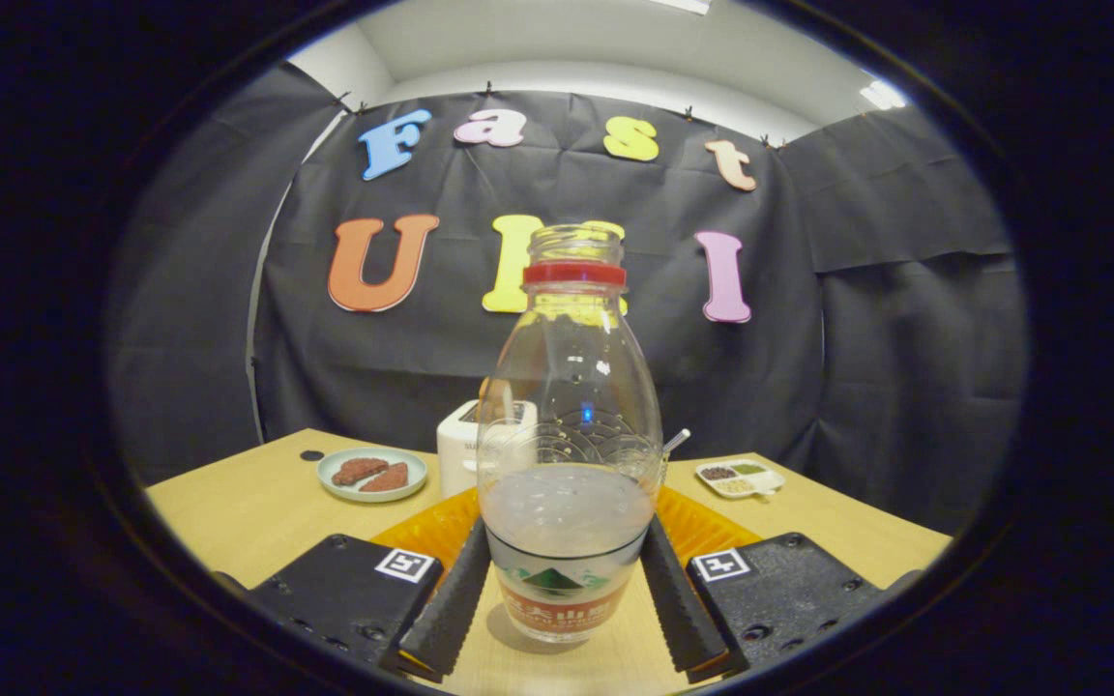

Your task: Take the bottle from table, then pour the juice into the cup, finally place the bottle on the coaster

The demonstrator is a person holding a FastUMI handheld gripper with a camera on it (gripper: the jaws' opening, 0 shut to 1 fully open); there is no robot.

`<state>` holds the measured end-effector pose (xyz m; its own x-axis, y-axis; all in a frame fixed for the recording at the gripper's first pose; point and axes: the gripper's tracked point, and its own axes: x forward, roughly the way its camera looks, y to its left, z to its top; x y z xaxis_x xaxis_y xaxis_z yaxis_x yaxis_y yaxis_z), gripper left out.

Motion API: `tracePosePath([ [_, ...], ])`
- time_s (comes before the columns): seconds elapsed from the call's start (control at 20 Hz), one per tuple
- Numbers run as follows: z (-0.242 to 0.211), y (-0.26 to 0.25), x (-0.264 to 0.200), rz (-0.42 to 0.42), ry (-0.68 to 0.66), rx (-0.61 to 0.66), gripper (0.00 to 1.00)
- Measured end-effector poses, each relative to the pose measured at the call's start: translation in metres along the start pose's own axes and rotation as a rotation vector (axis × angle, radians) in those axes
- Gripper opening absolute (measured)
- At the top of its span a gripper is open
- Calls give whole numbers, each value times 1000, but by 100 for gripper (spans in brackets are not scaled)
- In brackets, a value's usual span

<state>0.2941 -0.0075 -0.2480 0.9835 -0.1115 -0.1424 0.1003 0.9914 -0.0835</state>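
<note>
A clear plastic bottle [567, 406] with a red neck ring and no cap stands upright between my fingers. Its lower part holds pale cloudy juice, and a small shadow lies at its base on the wooden table [248, 503]. My gripper [567, 551] is shut on the bottle, one finger pressed to each side of the labelled lower body. An orange coaster [422, 532] lies just beyond the fingers, behind the bottle. Through the bottle I make out a clear cup rim [615, 449], with a straw-like stick [677, 440] poking out to its right.
A white toaster-like box [460, 449] stands behind the bottle to the left. Further left a pale green plate [371, 474] carries two brown pieces. A small white dish of seeds [739, 477] sits to the right. The black cloth wall closes off the table's far side.
</note>
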Motion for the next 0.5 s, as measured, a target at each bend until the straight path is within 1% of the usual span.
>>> tracePosePath([
  [0.1, -17, 5, 10, 23, 35, 27, 82],
  [0.3, -45, 3, 24, 16, 86, 47, 83],
  [0.4, -55, 7, 29, 23, 93, 36, 82],
  [0.5, -62, 8, 32, 19, 90, -1, 82],
])
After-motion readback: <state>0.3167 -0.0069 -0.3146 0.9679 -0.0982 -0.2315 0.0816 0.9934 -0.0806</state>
